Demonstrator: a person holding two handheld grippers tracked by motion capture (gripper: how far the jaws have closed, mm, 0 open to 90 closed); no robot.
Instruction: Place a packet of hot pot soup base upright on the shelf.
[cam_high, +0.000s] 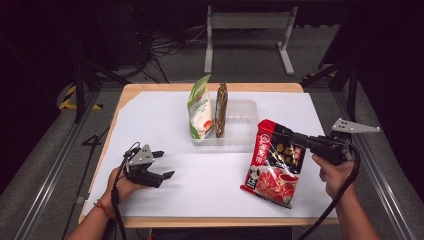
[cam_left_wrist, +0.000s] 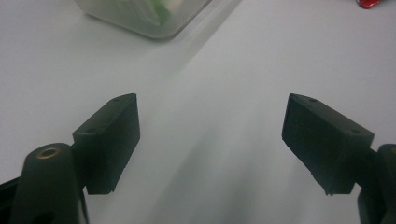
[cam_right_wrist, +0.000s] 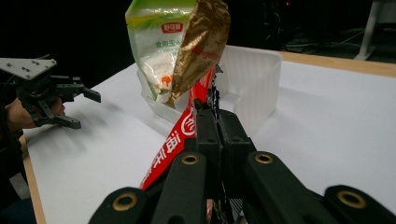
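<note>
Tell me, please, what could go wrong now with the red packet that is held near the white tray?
1. The right hand-held gripper pinches the red packet only at its top edge, so it may slip or swing.
2. The green-white bag and brown packet stand upright in the white tray; the hanging packet could knock them over.
3. The left hand-held gripper is open and away from the tray, so it cannot steady it.

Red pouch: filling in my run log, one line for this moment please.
right gripper shut on red pouch | left gripper open | tray holds two packets
</note>
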